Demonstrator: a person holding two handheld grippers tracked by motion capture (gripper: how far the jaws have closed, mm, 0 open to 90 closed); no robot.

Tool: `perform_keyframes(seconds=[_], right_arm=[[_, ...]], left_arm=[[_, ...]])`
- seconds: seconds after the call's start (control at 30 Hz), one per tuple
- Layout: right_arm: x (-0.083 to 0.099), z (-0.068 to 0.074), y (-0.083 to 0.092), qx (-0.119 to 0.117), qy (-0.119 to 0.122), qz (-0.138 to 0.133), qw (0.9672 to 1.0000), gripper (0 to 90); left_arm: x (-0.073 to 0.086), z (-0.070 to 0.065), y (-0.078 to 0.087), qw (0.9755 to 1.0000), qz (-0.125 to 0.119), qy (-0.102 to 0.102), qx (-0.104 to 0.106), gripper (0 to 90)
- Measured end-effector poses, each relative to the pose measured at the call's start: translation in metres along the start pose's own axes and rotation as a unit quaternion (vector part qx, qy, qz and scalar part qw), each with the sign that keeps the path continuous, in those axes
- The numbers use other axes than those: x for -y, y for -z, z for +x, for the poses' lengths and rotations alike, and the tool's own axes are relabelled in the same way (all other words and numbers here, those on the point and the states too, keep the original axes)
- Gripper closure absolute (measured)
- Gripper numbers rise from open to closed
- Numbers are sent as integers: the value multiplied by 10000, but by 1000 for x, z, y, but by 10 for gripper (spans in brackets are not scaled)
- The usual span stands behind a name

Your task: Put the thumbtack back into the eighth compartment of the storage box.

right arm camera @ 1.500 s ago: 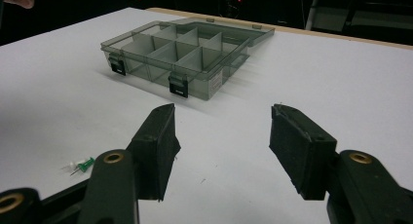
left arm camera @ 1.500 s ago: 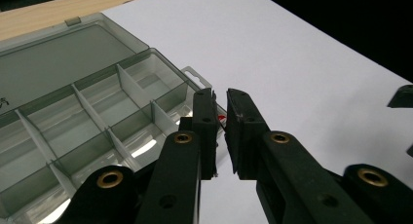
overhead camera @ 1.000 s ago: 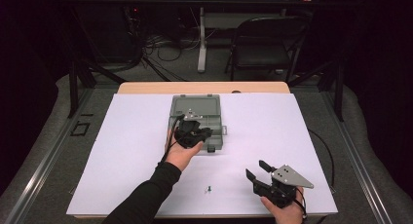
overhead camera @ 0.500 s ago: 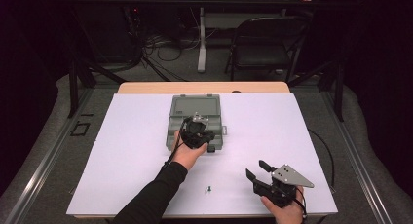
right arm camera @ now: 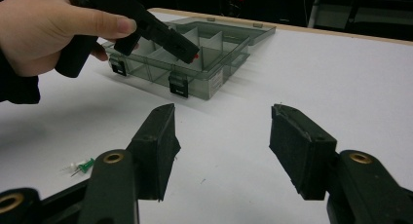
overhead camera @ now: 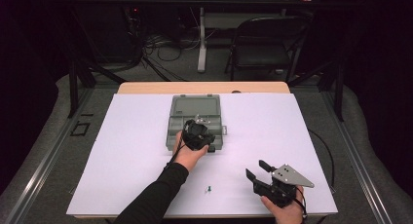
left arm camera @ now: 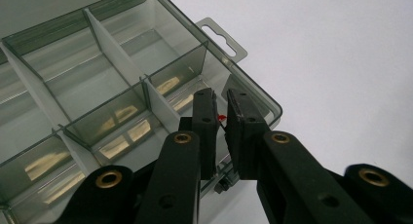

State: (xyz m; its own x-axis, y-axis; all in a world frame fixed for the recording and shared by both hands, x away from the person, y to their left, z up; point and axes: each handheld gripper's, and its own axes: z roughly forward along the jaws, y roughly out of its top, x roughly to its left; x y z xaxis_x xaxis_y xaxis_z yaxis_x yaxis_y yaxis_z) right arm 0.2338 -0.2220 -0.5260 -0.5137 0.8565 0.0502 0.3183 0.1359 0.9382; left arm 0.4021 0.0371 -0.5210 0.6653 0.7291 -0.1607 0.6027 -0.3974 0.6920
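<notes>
Two pushpins are in play, and I am working on the red one. The left claw point(left arm camera: 220, 95) is pinched narrow on the red pushpin point(left arm camera: 222, 118), whose head just shows in the slit between the pads. It hangs over the open grey organizer box point(overhead camera: 181, 122), which lies in the middle of the white surface point(overhead camera: 302, 136), nearer the far edge than the near one. The claw tips sit above the box's near right corner, over the end compartment beside the hang tab.

I judge the step in hand to be dropping this pin into that cell. To do it well, I want the tips inside the cell's walls and low enough that the pin cannot bounce out or skip over the divider into the next cell. Then I open the pads only a little and let it fall straight. I cannot tell which way the point faces, so I release slowly in case it sticks to a pad.

The right claw point(overhead camera: 256, 168) rests near the near right corner of the surface, jaws wide and holding nothing. The green pushpin point(overhead camera: 208, 189) lies on its side close to the near edge, between my two hands and well apart from the box.
</notes>
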Motion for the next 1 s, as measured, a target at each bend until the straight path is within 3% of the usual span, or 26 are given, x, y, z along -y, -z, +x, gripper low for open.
perform_keyframes(seconds=[0.17, 0.23, 0.53, 0.77, 1.0], right_arm=[[0, 0, 0, -4, -13, 4, 10000, 421], [0, 0, 0, 0, -4, 1, 10000, 421], [0, 0, 0, 2, -18, 4, 10000, 420], [0, 0, -1, 24, 5, -9, 10000, 410], [0, 0, -1, 20, 1, 28, 10000, 410]], left_arm=[[0, -2, 2, 10000, -63, -32, -42, 726], [0, -2, 4, 9999, -72, -122, -47, 633], [3, 1, 24, 9985, -497, -237, 50, 409], [17, 0, 50, 9964, -808, -221, 136, 372], [47, -5, 81, 9938, -1028, -331, 264, 366]])
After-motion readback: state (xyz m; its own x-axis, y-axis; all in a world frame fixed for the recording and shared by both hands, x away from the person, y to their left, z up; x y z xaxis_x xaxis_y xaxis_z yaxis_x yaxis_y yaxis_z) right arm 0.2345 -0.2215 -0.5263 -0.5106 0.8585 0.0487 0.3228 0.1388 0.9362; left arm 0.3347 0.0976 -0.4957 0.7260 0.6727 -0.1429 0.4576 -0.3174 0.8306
